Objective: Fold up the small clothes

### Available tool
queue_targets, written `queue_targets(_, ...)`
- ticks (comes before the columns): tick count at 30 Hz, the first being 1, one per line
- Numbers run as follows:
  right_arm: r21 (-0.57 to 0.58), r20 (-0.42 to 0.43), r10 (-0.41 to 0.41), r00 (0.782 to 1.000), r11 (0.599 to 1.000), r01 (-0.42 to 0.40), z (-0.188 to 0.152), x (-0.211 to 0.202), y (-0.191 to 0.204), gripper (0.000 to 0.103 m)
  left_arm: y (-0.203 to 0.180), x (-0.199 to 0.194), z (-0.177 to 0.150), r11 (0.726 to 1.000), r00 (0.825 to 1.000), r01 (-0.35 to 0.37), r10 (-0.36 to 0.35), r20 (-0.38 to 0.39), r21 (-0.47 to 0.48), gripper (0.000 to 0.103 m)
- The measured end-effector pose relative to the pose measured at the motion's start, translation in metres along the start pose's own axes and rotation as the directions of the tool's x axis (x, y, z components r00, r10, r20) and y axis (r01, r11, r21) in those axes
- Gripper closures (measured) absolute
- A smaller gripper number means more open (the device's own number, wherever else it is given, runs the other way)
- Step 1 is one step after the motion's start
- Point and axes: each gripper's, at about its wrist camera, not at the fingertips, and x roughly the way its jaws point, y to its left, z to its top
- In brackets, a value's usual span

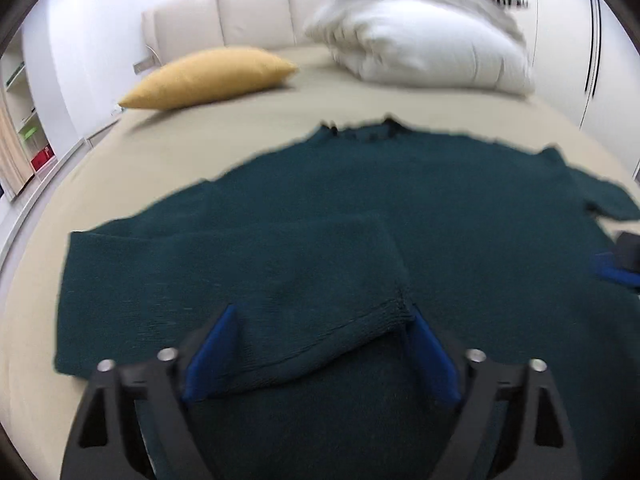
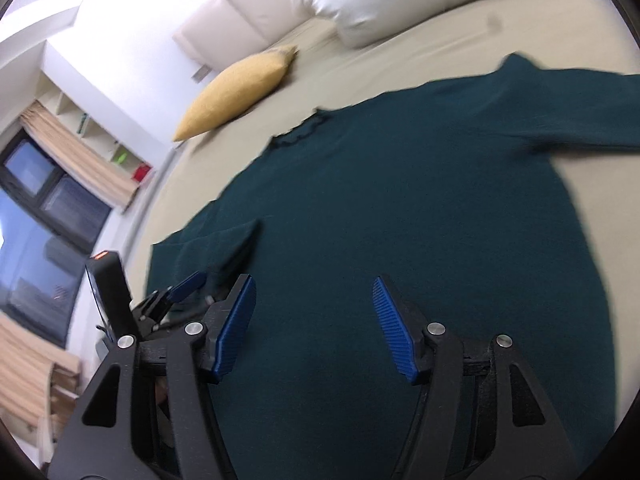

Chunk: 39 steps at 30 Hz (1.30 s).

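A dark teal sweater [image 1: 420, 200] lies spread flat on the beige bed sheet [image 1: 180, 152], neckline toward the pillows. Its left sleeve [image 1: 288, 276] is folded in across the body. The cuff lies between the blue pads of my left gripper [image 1: 323, 312], whose jaws stand wide and do not press it. In the right wrist view, my right gripper [image 2: 313, 282] hovers open over the lower body of the sweater [image 2: 400, 200] with nothing pinched. The other sleeve [image 2: 580, 112] stretches outward. The left gripper [image 2: 188, 284] shows at the left by the folded sleeve [image 2: 224, 244].
A yellow pillow [image 1: 208, 76] and a white pile of bedding [image 1: 432, 44] sit at the head of the bed by a cream headboard [image 1: 248, 16]. A window [image 2: 40, 220] and shelves [image 2: 92, 120] lie beyond the bed's left edge.
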Motion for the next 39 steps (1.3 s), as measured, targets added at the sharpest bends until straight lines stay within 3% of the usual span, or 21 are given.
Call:
queue_targets(4, 0.023, -0.096, 0.122, 0.988, 0.992, -0.121, 0.017, 0.048, 0.021, 0.043, 0.025, -0.017, -0.004, 0.995, 0.999, 0.036, -0.037, -0.012, -0.095, 0.011)
queue_targets(8, 0.023, -0.219, 0.165, 0.962, 0.986, -0.164, 0.027, 0.106, 0.054, 0.044, 0.052, -0.029, -0.018, 0.968, 0.998, 0.069, -0.071, 0.004, -0.241, 0.011)
queue_targets(11, -0.011, -0.314, 0.109, 0.943, 0.993, -0.118, 0.022, 0.149, 0.073, 0.053, 0.077, -0.031, -0.029, 0.927, 0.993, 0.116, -0.117, 0.019, -0.356, 0.011)
queue_targets(13, -0.022, -0.338, 0.064, 0.939, 0.997, -0.076, 0.022, 0.166, 0.077, 0.067, 0.089, -0.036, -0.034, 0.909, 0.992, 0.125, -0.122, 0.033, -0.397, 0.011)
queue_targets(14, -0.024, -0.327, 0.053, 0.943, 0.998, -0.065, 0.023, 0.169, 0.079, 0.069, 0.093, -0.039, -0.037, 0.905, 0.992, 0.126, -0.122, 0.038, -0.407, 0.011)
queue_targets(15, -0.023, -0.32, 0.056, 0.946, 0.998, -0.067, 0.026, 0.171, 0.081, 0.075, 0.097, -0.039, -0.039, 0.899, 0.992, 0.127, -0.122, 0.038, -0.418, 0.011)
queue_targets(16, -0.024, -0.317, 0.057, 0.947, 0.997, -0.068, 0.029, 0.172, 0.083, 0.087, 0.1, -0.038, -0.041, 0.896, 0.992, 0.125, -0.123, 0.033, -0.426, 0.011)
queue_targets(18, -0.043, -0.309, 0.049, 0.95, 0.997, -0.065, 0.036, 0.169, 0.087, 0.095, 0.103, -0.031, -0.045, 0.888, 0.992, 0.117, -0.124, 0.013, -0.444, 0.013)
queue_targets(22, -0.119, -0.242, 0.025, 0.97, 0.991, -0.055, 0.058, 0.147, 0.092, 0.097, 0.11, -0.029, -0.053, 0.87, 0.991, 0.121, -0.134, 0.006, -0.478, 0.014)
queue_targets(28, -0.156, -0.134, -0.046, 0.99, 0.987, 0.024, 0.102, 0.098, 0.052, 0.097, 0.129, -0.029, -0.033, 0.834, 0.987, 0.156, -0.153, 0.05, -0.529, 0.014)
queue_targets(32, -0.152, -0.108, -0.123, 0.987, 0.983, 0.106, 0.117, 0.092, 0.017, 0.097, 0.148, -0.015, -0.005, 0.842, 0.993, 0.119, -0.104, 0.057, -0.526, 0.023)
queue_targets(34, -0.124, -0.112, -0.115, 0.987, 0.987, 0.101, 0.12, 0.094, 0.003, 0.097, 0.155, 0.006, 0.011, 0.854, 0.995, 0.09, -0.095, 0.017, -0.512, 0.033)
queue_targets(37, -0.124, -0.113, -0.127, 0.985, 0.986, 0.113, 0.126, 0.095, -0.009, 0.097, 0.166, 0.044, 0.029, 0.862, 0.992, 0.033, -0.088, -0.086, -0.506, 0.034)
queue_targets(39, -0.119, -0.11, -0.121, 0.987, 0.987, 0.108, 0.113, 0.104, -0.017, 0.097, 0.166, 0.058, 0.036, 0.874, 0.99, 0.012, -0.079, -0.117, -0.486, 0.034)
